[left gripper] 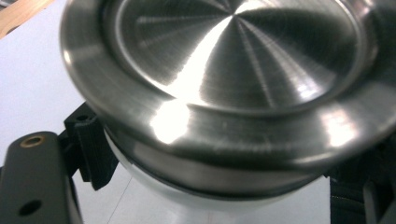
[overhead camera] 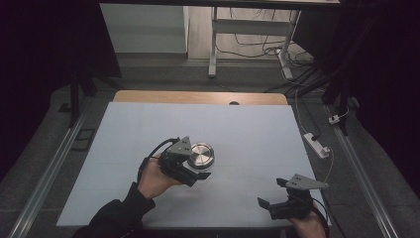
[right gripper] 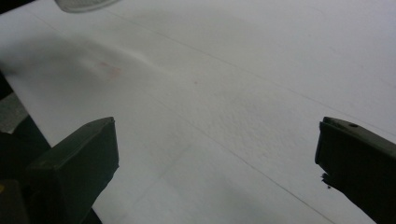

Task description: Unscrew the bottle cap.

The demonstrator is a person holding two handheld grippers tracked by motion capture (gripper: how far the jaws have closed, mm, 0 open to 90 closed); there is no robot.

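Note:
A round container with a brushed steel lid stands on the white table top near the middle. My left gripper comes at it from the left and is shut on it, one jaw on each side of its body. In the left gripper view the steel lid looms close, with the pale body below it between the black fingers. My right gripper rests near the table's front right edge, open, with only bare table between its fingers.
A strip of the wooden table shows beyond the white top. A white power strip and cables lie on the floor at the right. White desk legs stand farther back. Metal rails run along both sides.

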